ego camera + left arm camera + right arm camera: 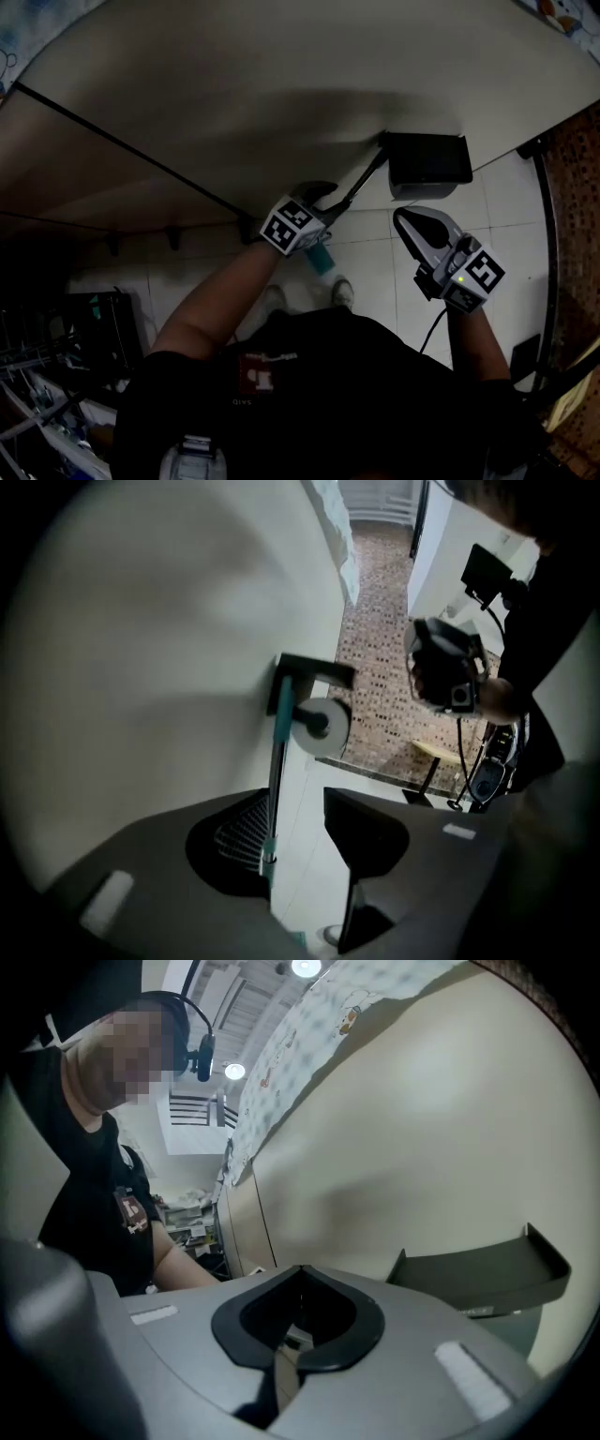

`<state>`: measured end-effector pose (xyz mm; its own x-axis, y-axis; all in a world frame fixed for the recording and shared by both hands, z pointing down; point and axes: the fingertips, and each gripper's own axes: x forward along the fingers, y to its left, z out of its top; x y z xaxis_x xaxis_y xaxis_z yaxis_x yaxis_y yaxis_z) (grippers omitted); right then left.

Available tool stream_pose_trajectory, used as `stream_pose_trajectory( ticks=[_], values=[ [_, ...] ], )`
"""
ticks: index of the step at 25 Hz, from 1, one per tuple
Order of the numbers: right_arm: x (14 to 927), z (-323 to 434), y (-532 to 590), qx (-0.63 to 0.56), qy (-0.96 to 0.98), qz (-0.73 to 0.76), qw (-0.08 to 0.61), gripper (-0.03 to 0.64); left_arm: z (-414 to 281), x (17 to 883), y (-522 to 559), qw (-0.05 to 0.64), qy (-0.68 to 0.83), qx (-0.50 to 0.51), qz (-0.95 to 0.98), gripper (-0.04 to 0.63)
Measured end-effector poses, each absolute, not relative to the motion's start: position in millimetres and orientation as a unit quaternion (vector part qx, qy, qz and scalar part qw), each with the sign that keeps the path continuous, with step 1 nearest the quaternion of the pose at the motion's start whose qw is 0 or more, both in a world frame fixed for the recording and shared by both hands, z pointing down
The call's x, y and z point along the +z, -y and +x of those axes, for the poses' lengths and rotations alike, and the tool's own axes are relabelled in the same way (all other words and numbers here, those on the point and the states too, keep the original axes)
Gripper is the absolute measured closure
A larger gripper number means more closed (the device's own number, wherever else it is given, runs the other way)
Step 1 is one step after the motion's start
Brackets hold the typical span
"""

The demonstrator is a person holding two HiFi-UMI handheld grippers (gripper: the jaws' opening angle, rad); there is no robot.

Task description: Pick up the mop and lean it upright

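The mop's thin teal-and-silver handle [276, 761] runs up from between my left gripper's [298, 803] jaws to the black mop head [314, 670], which rests against the cream wall [150, 667]. A white roller [321, 726] sits just below that head. The jaws stand open: the handle lies beside the left pad and the right jaw is well off it. In the head view the left gripper [323, 195] is around the handle [361, 183] near the wall. My right gripper [405, 217], at the right, is shut and empty [300, 1274].
A black bin [429, 161] stands at the wall's foot just right of the mop head; it is also in the right gripper view [487, 1274]. A dark cluttered rack [84, 328] fills the left. White tiles [375, 244] lie underfoot, patterned flooring [384, 667] beyond.
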<state>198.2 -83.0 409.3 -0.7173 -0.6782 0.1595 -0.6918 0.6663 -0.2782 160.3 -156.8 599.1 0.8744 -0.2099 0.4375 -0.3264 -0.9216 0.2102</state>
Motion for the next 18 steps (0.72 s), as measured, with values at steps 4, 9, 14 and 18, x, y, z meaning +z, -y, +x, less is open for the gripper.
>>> stream_pose_trajectory(
  ticks=[4,9,14,18],
  values=[
    [427,203,88,0.176,0.907,0.382,0.025,0.601,176,678,172,0.141,0.147,0.268,0.941,0.416],
    [449,211,90,0.174,0.908,0.379,0.031,0.601,193,744,181,0.144,0.15,0.309,0.928,0.408],
    [458,222,82,0.164,0.904,0.394,0.038,0.601,208,771,177,0.133,0.144,0.327,0.924,0.402],
    [471,234,83,0.167,0.897,0.409,0.029,0.601,216,787,185,0.126,0.147,0.332,0.923,0.403]
  ],
)
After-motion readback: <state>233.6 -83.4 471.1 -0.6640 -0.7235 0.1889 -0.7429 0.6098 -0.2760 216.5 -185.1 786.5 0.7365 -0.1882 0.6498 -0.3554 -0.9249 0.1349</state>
